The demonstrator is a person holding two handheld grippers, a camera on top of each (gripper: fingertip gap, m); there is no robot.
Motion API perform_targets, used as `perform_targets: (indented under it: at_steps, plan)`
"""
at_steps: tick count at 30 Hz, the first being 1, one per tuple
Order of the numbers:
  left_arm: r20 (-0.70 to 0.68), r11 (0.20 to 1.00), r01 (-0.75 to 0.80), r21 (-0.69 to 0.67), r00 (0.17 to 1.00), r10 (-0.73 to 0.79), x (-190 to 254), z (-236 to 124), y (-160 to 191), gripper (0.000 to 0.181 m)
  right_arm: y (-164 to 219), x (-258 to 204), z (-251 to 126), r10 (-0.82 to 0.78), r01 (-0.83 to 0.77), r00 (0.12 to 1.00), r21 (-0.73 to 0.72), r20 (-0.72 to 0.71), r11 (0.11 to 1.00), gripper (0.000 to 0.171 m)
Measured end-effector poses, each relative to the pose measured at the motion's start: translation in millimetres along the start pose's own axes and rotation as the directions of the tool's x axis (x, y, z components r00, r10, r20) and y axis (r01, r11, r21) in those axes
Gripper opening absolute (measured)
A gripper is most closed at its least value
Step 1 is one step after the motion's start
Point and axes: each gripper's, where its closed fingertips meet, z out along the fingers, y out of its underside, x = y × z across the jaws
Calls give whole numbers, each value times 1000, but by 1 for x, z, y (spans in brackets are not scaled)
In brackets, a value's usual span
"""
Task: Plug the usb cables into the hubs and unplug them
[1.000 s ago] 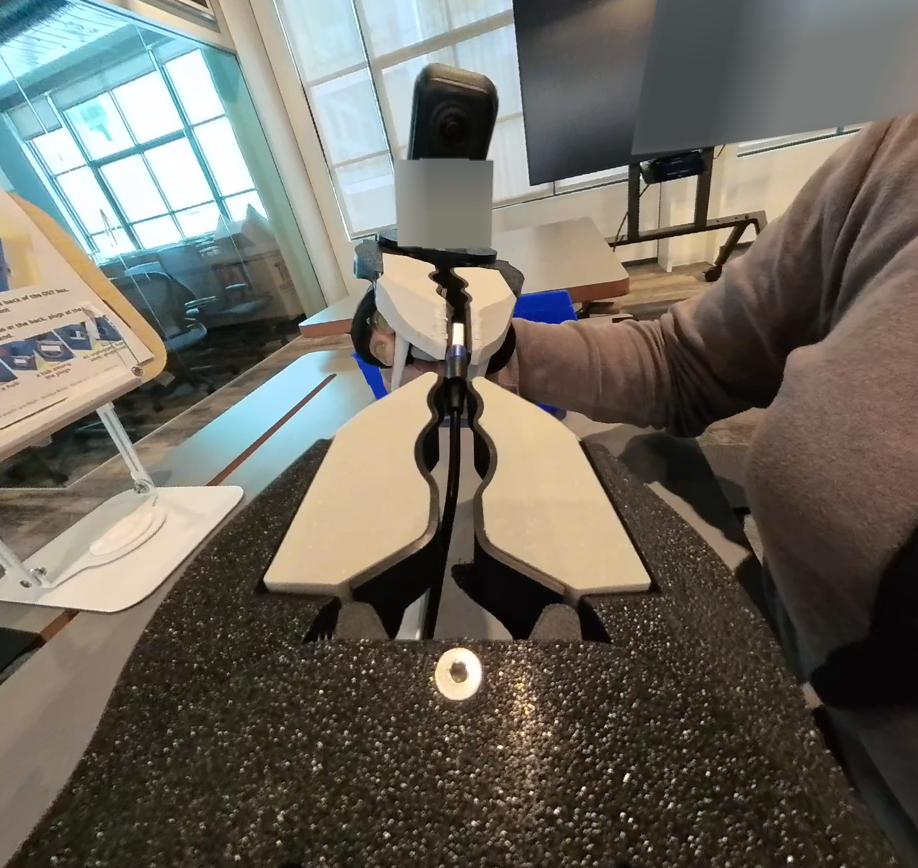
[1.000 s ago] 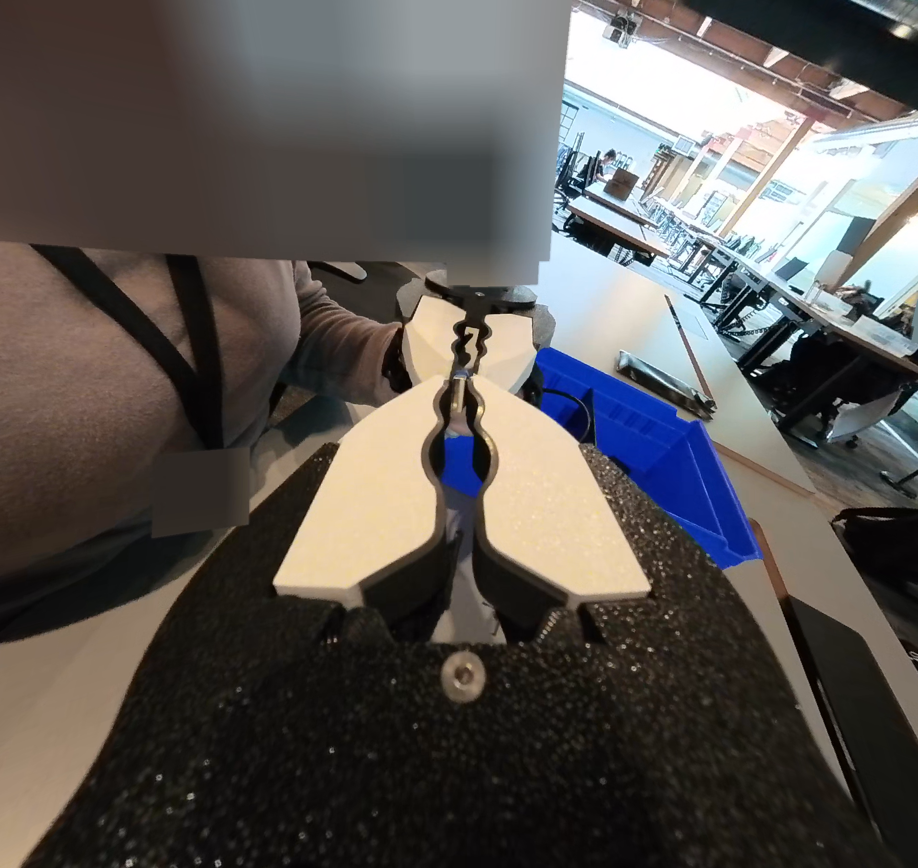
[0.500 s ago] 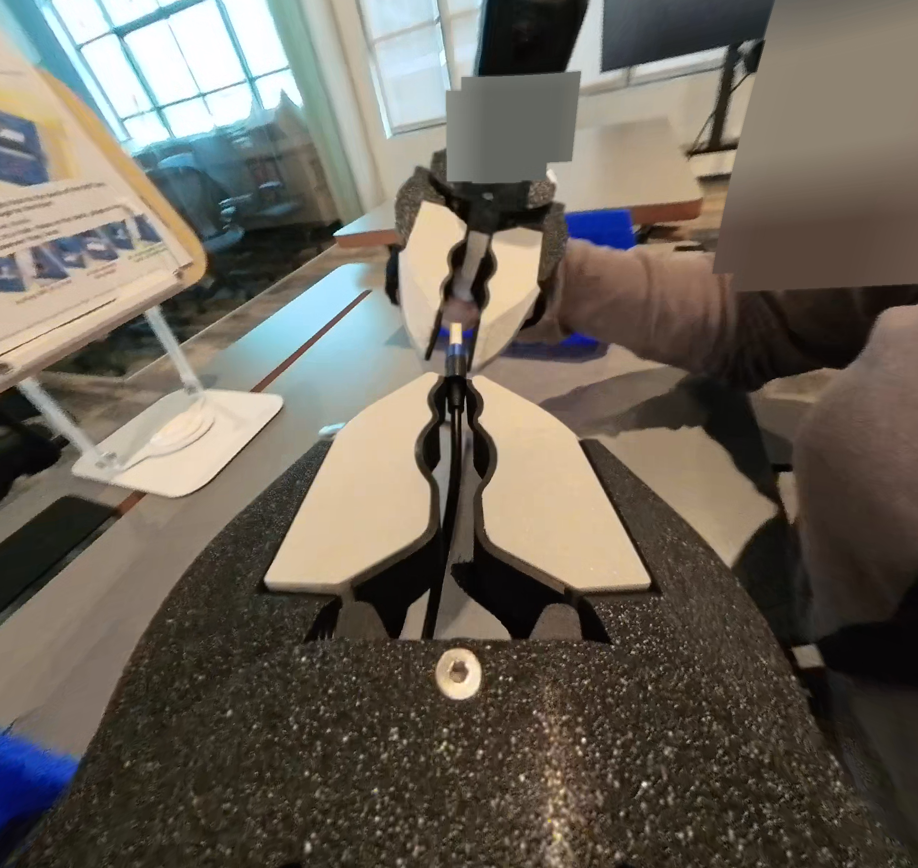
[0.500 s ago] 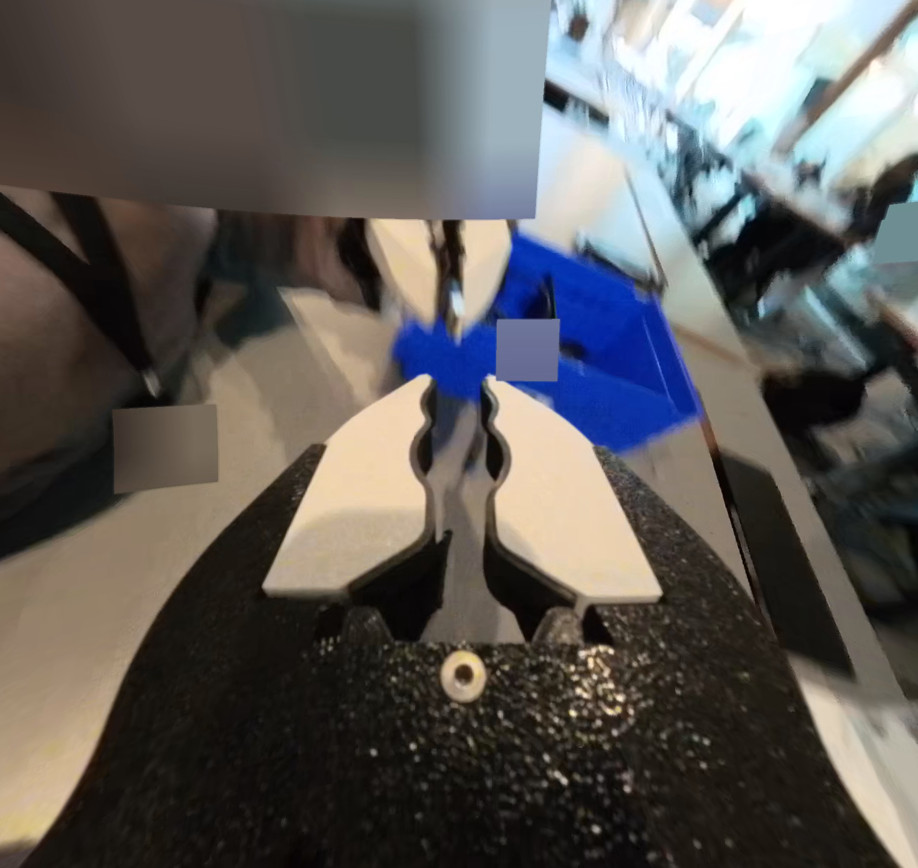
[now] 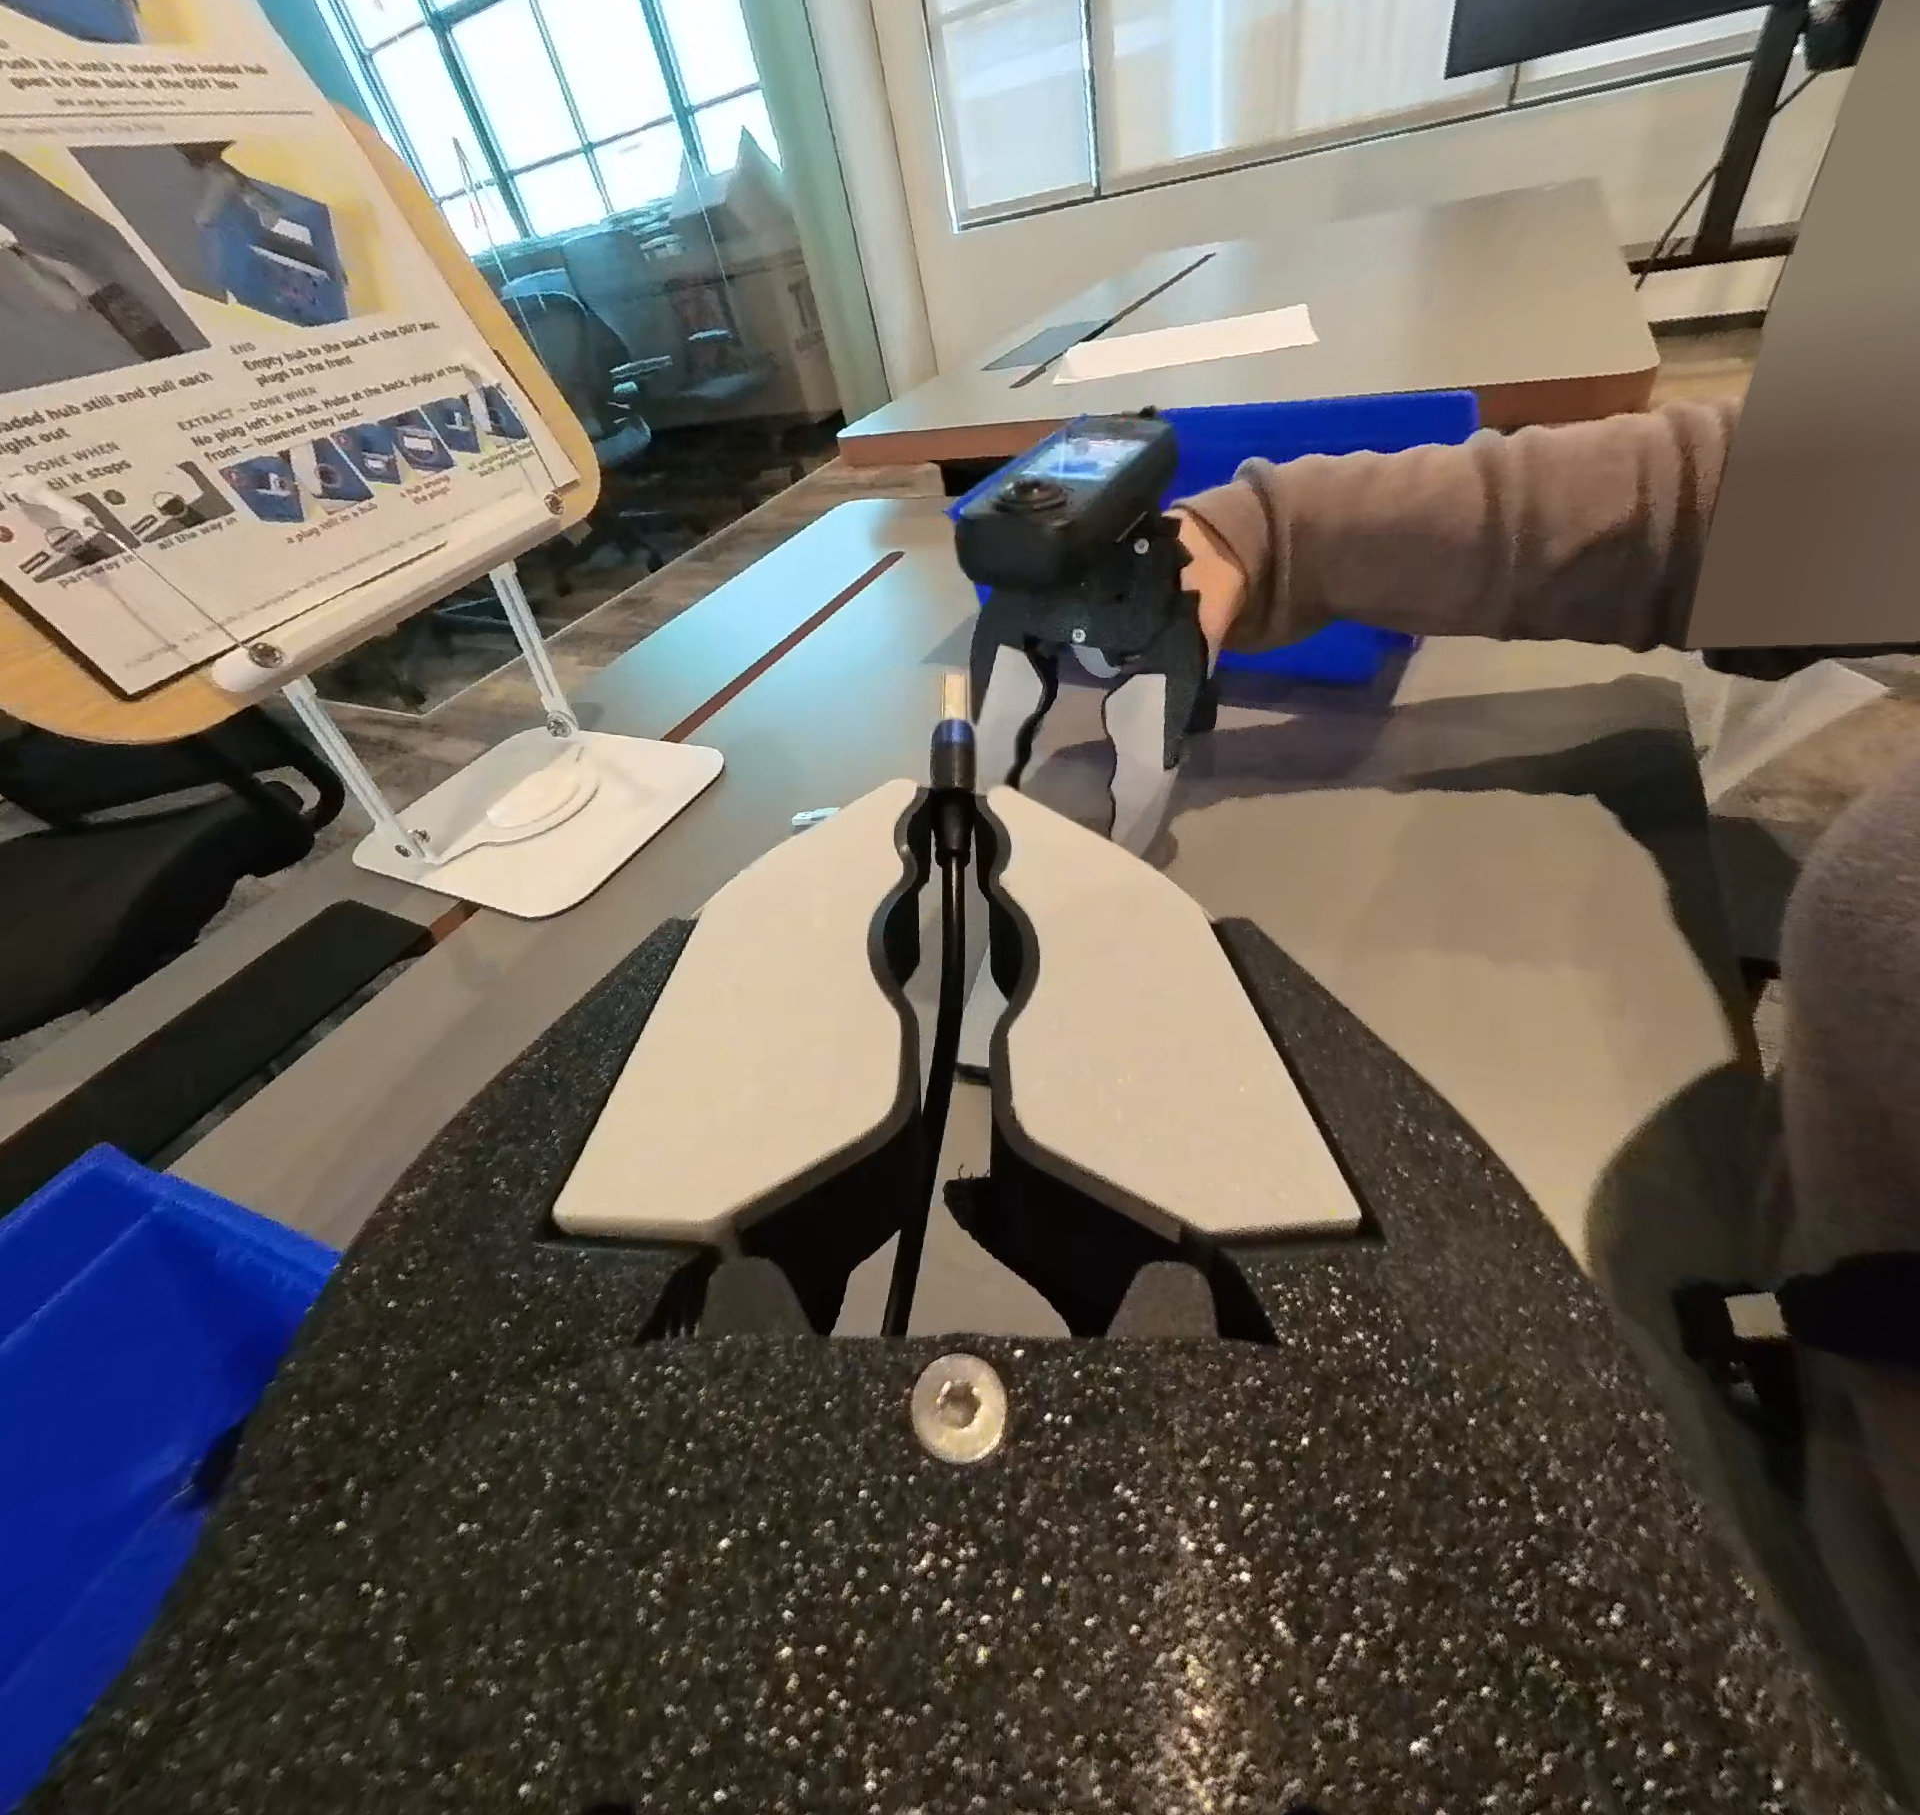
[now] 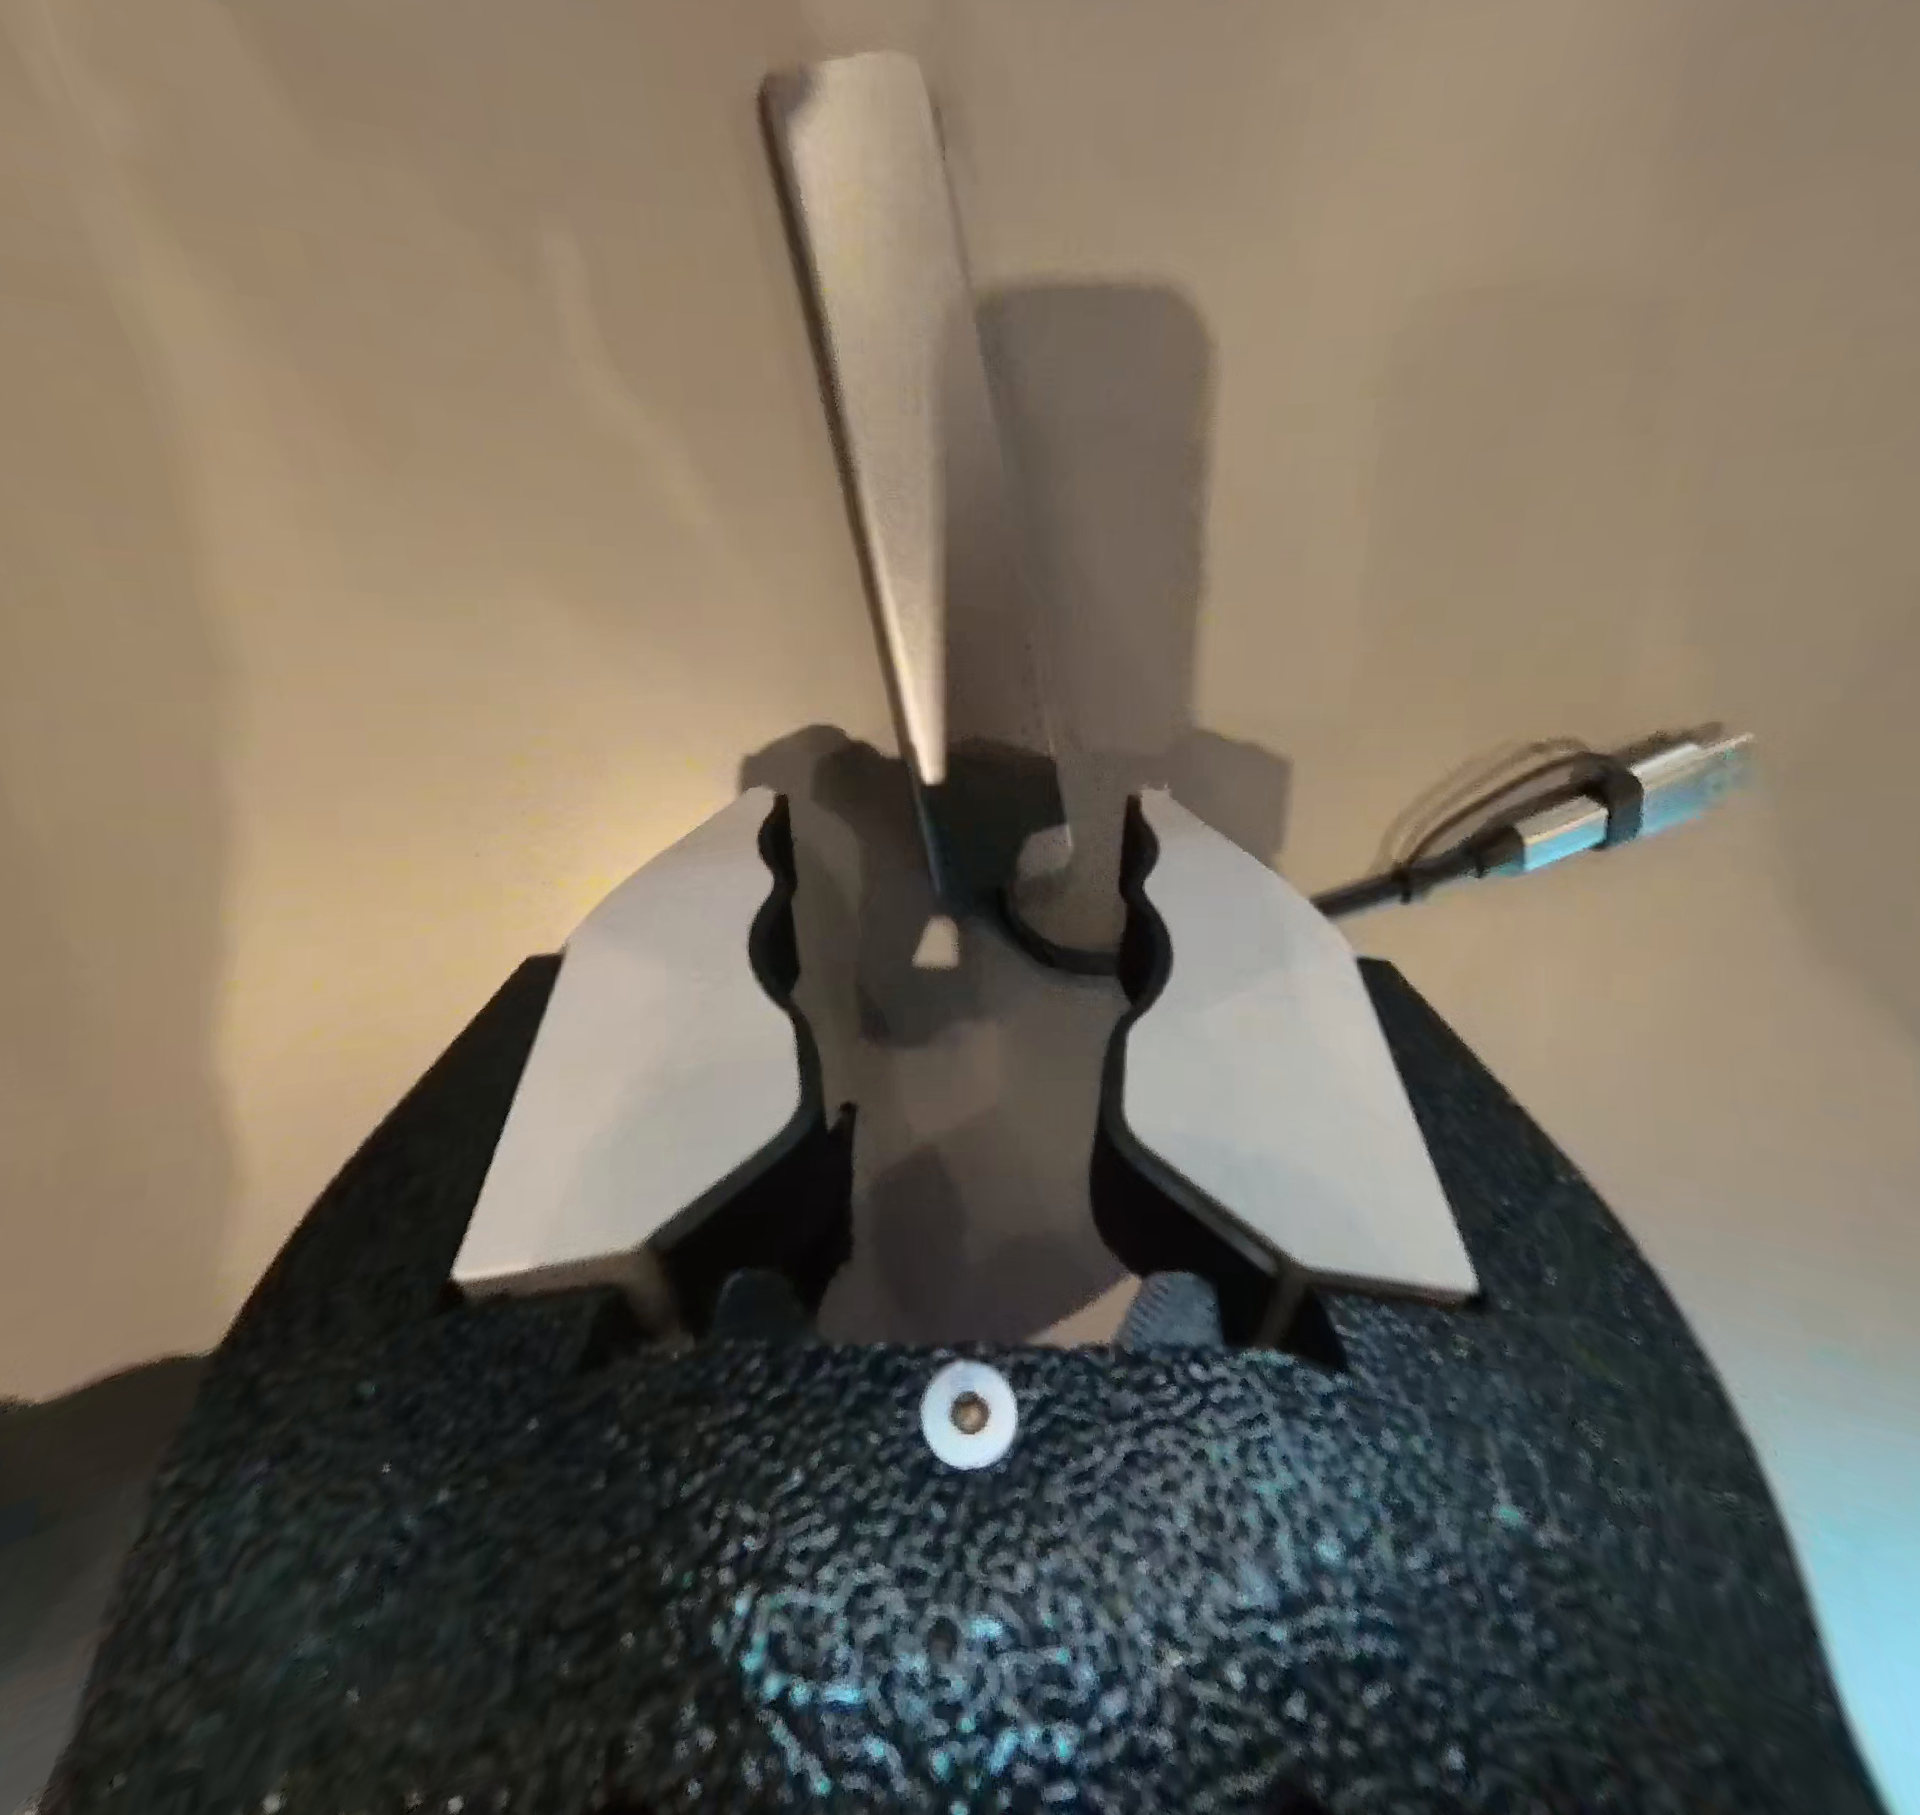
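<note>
1. Our left gripper pinches a black usb cable, its plug pointing forward above the counter.
2. Our right gripper stands spread, tips down close over the counter.
3. Ahead of it lies a slim grey hub, blurred, perhaps touching nothing.
4. Further right, loose plugs rest.
5. A blue bin sits beyond.

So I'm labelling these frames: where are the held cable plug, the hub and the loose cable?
cable plug (image 5: 953, 742), left wrist view, dark tip.
hub (image 6: 883, 394), right wrist view, grey face.
loose cable (image 6: 1621, 809), right wrist view, silver plug.
</note>
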Motion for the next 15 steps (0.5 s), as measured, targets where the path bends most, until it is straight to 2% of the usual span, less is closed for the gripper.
perform_targets:
  at_steps: [5,12,15]
  plan:
    - [-10,1000,-3,-17,1000,3,2,2,3,8,9,8,1,92,-93,995,9,26,996,65]
    - [-3,997,-52,-61,999,52,8,11,10,8,19,24,-12,405,-405,914,42,17,913,54]
    - [-8,992,-89,-86,996,89,12,16,15,8,5,9,-16,360,-371,927,123,102,921,53]
